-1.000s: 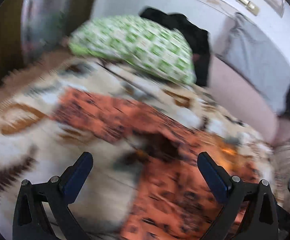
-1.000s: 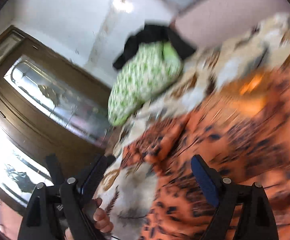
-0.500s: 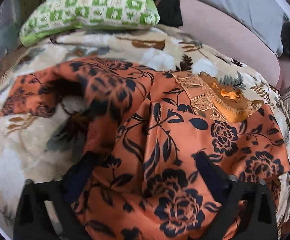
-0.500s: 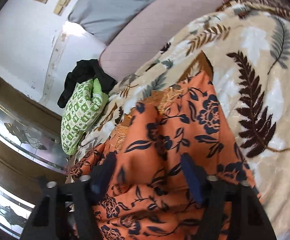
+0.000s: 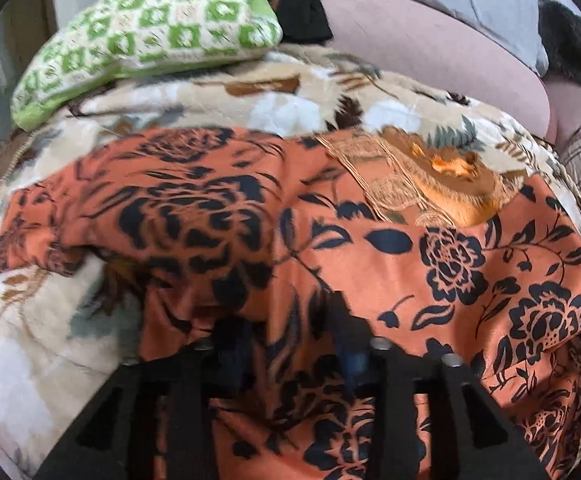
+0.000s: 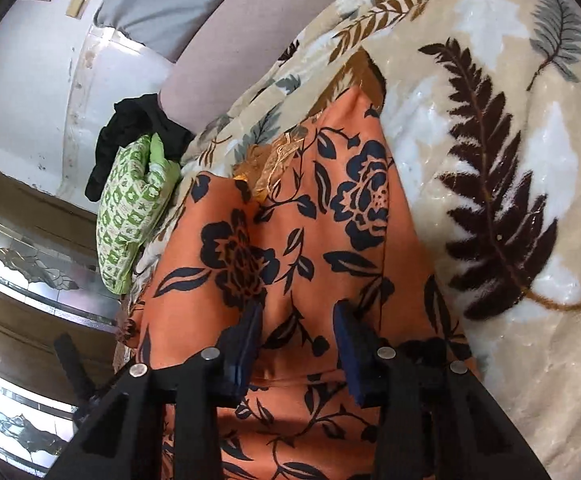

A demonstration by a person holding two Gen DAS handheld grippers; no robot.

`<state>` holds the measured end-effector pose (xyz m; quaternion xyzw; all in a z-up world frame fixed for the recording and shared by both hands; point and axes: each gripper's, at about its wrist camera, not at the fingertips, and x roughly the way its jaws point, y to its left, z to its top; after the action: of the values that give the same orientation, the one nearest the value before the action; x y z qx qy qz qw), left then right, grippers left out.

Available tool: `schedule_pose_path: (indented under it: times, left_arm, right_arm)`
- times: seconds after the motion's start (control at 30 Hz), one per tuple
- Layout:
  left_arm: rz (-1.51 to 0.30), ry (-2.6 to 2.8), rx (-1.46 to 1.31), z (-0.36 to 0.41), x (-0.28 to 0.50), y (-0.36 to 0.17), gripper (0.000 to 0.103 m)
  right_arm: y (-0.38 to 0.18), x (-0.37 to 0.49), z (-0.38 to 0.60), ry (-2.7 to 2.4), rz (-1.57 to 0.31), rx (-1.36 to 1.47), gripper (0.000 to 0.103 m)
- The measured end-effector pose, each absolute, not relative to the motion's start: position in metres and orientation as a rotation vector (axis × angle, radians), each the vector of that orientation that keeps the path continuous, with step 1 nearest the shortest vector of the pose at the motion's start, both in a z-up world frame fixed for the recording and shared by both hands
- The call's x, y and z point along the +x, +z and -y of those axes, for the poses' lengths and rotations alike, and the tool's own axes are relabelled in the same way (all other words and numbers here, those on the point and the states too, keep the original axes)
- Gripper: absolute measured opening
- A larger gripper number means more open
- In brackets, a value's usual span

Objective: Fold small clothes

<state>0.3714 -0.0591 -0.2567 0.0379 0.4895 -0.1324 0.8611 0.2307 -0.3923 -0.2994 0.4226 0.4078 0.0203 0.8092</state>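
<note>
An orange garment [image 5: 370,248] with dark flowers and a gold embroidered neckline [image 5: 430,184] lies spread on a cream leaf-print blanket [image 5: 290,108]. My left gripper [image 5: 290,348] is pushed into its near edge. Its jaws are closing, with a bunched fold of the fabric between them and cloth partly covering the fingers. In the right wrist view the same garment [image 6: 290,240] lies on the blanket [image 6: 490,120]. My right gripper [image 6: 298,340] is down on it, jaws closing around a raised ridge of cloth that the pads do not clamp.
A green checked pillow [image 5: 150,28] and a black garment [image 5: 302,8] lie at the far end of the bed. A pink bolster [image 5: 430,52] runs along the back. A wooden cabinet with glass panes [image 6: 30,260] stands beside the bed.
Both grippers have dropped from above the bed onto the orange garment. Their jaws have narrowed from wide open to a small gap with fabric gathered between them.
</note>
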Motion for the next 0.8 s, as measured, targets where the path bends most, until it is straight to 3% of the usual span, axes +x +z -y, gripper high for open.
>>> schedule_pose_path:
  times: [0.1, 0.17, 0.2, 0.23, 0.37, 0.8]
  left_arm:
    - [-1.039, -0.303, 0.055, 0.062, 0.374, -0.258, 0.05]
    - [-1.038, -0.309, 0.048, 0.062, 0.376, -0.26, 0.046]
    - [-1.037, -0.296, 0.065, 0.062, 0.378, -0.262, 0.032]
    - [-1.031, -0.286, 0.078, 0.062, 0.377, -0.263, 0.024]
    - [-1.002, -0.284, 0.059, 0.058, 0.375, -0.257, 0.01]
    - [-0.828, -0.159, 0.069, 0.035, 0.373, -0.225, 0.005]
  right_arm:
    - [-0.3, 0.232, 0.39, 0.036, -0.887, 0.885, 0.039]
    - [-0.302, 0.232, 0.39, 0.039, -0.893, 0.889, 0.039]
    - [-0.302, 0.232, 0.39, 0.039, -0.893, 0.891, 0.039]
    - [-0.302, 0.232, 0.39, 0.039, -0.892, 0.893, 0.039]
    - [-0.298, 0.231, 0.39, 0.032, -0.88, 0.895, 0.039]
    - [-0.282, 0.238, 0.369, -0.017, -0.872, 0.694, 0.039]
